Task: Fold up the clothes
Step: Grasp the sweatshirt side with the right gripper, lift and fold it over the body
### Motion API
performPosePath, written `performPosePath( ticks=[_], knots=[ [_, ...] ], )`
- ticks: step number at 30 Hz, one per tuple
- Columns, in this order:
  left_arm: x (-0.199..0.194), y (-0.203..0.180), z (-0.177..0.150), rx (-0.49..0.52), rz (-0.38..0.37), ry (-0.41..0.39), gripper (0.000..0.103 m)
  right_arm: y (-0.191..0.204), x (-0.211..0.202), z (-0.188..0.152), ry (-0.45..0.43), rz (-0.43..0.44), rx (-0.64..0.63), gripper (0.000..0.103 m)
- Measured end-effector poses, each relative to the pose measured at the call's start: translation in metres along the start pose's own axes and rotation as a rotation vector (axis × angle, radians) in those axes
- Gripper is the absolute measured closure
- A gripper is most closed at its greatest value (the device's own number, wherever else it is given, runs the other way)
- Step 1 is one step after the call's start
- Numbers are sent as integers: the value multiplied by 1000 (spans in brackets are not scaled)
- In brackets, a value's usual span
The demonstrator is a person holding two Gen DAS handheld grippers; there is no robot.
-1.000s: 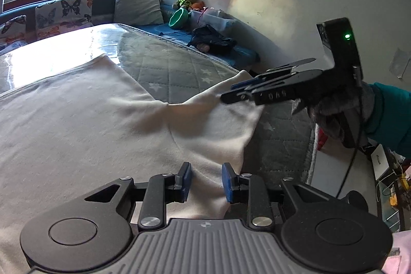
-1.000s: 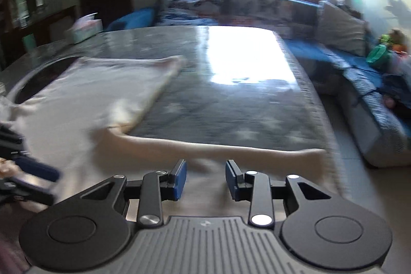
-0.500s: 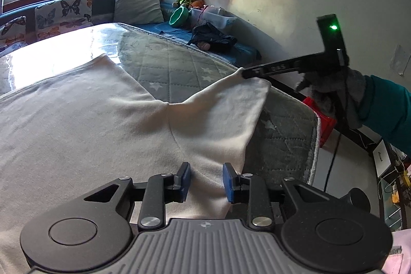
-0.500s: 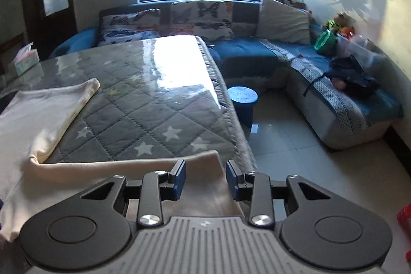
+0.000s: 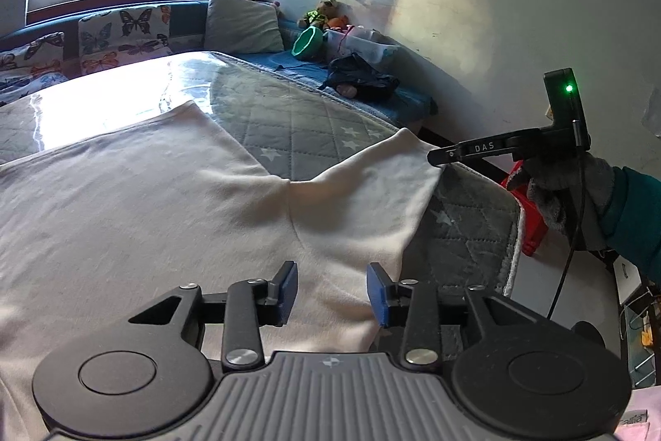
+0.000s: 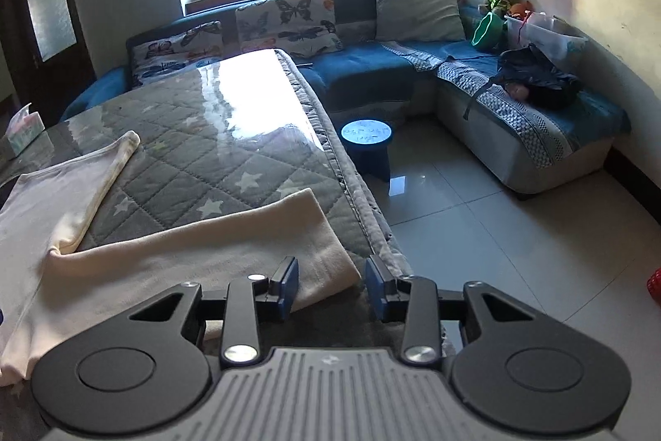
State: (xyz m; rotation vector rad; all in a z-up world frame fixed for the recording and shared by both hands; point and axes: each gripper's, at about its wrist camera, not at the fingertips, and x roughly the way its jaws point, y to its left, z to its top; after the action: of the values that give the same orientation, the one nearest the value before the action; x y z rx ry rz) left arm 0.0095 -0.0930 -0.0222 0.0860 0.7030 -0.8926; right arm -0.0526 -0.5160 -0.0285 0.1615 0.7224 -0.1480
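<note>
Blue rubber pads line both fingers of the left gripper (image 5: 331, 290), a black plastic two-finger tool whose jaws have just been opening and now stand apart over the cream-coloured soft knit garment (image 5: 157, 201), with cloth lying below the gap and neither pad pressing on it. That garment is spread flat and smooth over the grey quilted table cover with white stars (image 5: 305, 127), its body reaching away to the left and one sleeve running out toward the table's right edge. At the end of that sleeve sits the right gripper (image 6: 331, 286), seen edge-on from the left wrist view as a thin black bar held by a hand in a grey fleece glove (image 5: 566, 193) with a teal sleeve behind it. In its own view the right jaws stand apart with nothing clamped: the sleeve's cuff corner lies just beside the left pad, and the gap itself shows the quilted cover and its stitched border. Beyond the table are a glossy tiled floor (image 6: 516, 234), a round blue stool (image 6: 367, 143) and a blue corner sofa (image 6: 372, 73) with butterfly-print cushions.
</note>
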Motion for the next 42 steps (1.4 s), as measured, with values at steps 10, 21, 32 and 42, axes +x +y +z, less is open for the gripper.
performPosePath(
  ticks=[10, 21, 32, 42],
  knots=[
    [2, -13, -2, 24, 5, 1, 61, -2, -2, 1, -45, -9, 34, 98],
    [10, -22, -5, 43, -13, 8, 56, -2, -25, 17, -120, 32, 61, 99],
    [3, -18, -10, 24, -18, -20, 54, 46, -84, 64, -275, 159, -43, 99],
    [-40, 7, -22, -58, 36, -115, 51, 151, -126, 93, -347, 324, -268, 99]
  ],
)
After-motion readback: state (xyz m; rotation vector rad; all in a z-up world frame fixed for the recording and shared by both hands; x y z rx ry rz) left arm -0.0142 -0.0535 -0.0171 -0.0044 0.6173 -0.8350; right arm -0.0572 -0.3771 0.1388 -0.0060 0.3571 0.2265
